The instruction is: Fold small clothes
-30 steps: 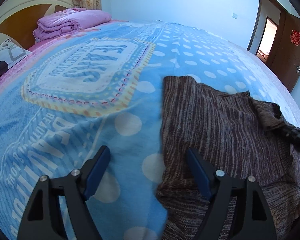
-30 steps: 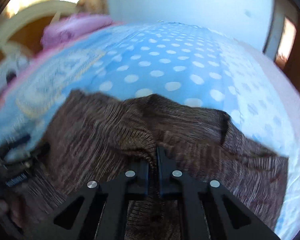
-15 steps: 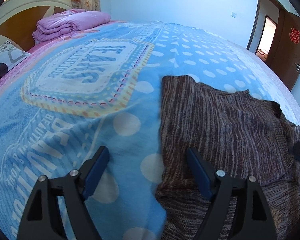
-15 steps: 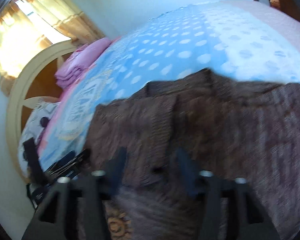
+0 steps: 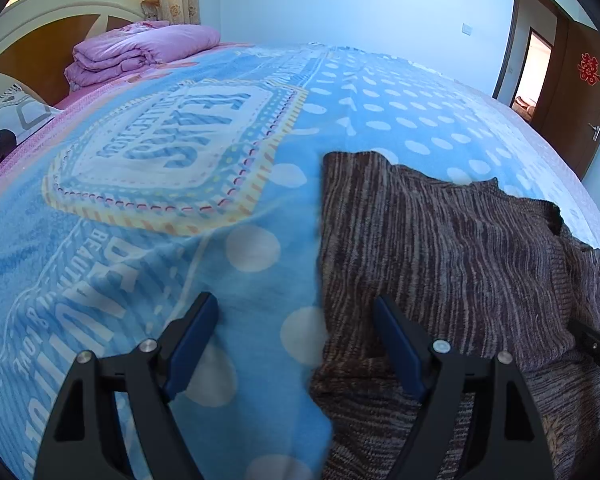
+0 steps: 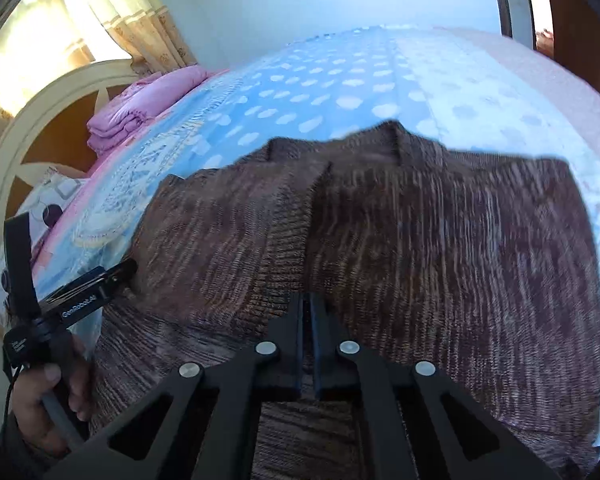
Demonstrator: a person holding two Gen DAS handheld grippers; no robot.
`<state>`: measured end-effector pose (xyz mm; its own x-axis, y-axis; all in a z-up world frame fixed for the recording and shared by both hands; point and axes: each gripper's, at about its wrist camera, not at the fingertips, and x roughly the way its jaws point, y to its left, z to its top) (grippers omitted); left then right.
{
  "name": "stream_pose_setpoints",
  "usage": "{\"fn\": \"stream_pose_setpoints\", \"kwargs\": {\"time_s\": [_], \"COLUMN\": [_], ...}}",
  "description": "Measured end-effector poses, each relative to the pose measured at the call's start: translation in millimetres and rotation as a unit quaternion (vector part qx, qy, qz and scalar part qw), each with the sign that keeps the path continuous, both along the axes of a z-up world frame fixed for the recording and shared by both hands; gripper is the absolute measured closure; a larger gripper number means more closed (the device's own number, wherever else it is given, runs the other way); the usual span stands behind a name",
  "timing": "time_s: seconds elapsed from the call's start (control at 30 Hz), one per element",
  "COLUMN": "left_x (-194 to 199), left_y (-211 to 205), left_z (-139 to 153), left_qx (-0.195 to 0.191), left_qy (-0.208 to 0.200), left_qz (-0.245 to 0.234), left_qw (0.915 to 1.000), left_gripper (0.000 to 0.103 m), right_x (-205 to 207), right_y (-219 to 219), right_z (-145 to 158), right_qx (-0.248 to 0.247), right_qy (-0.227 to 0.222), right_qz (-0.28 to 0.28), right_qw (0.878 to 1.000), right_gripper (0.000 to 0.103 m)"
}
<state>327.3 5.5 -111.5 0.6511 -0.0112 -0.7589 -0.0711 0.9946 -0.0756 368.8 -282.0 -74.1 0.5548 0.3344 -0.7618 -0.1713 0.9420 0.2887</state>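
Observation:
A brown striped knit sweater (image 5: 440,240) lies on the blue bed blanket (image 5: 180,220), its left part folded over onto the body. My left gripper (image 5: 296,312) is open, low over the sweater's left edge, one finger over the blanket and one over the knit. In the right wrist view the sweater (image 6: 420,240) fills the middle, with the folded flap's ribbed edge running down the centre. My right gripper (image 6: 308,300) is shut just over the knit near that ribbed edge; whether it pinches cloth is unclear. The left gripper (image 6: 100,280) shows at the left there.
A folded pink quilt (image 5: 140,52) and a patterned pillow (image 5: 8,128) lie by the headboard at the far left. A brown door (image 5: 572,92) stands open at the right. The bed's right edge runs close behind the sweater.
My right gripper was shut on the cloth, opened and let the fold drop, then shut again nearer the sweater's middle. The left gripper has hardly moved.

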Motion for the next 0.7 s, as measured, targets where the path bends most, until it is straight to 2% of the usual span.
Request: {"fn": "stream_pose_setpoints", "kwargs": {"time_s": [0.07,0.17,0.23,0.33,0.4,0.5,0.6,0.7], "left_x": [0,-2,-3,-5,-7,-9,-11,-16], "left_y": [0,-1,0,-2,-4,-4,3,12], "left_z": [0,1,2,3,4,5,6,4], "left_qx": [0.001,0.000,-0.005,-0.011,-0.011,-0.018,-0.032,-0.053], "left_qy": [0.000,-0.004,-0.007,-0.011,-0.016,-0.019,-0.016,-0.014], "left_qz": [0.000,-0.005,-0.010,-0.021,-0.027,-0.033,-0.020,-0.012], "left_qw": [1.0000,1.0000,0.9999,0.9997,0.9995,0.9991,0.9992,0.9984], "left_gripper": [0.020,0.023,0.027,0.041,0.059,0.074,0.077,0.074], "right_x": [0,-5,-8,-8,-8,-9,-11,-16], "right_y": [-4,0,-3,-10,-11,-11,-12,-17], "right_z": [0,1,-1,-4,-5,-5,-5,-5], "right_qx": [0.013,0.000,0.010,0.038,0.045,0.047,0.050,0.065], "right_qy": [0.001,-0.006,-0.008,-0.005,-0.004,-0.007,-0.008,-0.009], "right_qz": [-0.001,0.009,0.011,0.008,0.007,0.007,0.006,0.005], "right_qw": [1.000,1.000,1.000,0.999,0.999,0.999,0.999,0.998], "right_gripper": [0.102,0.102,0.102,0.102,0.102,0.102,0.102,0.100]}}
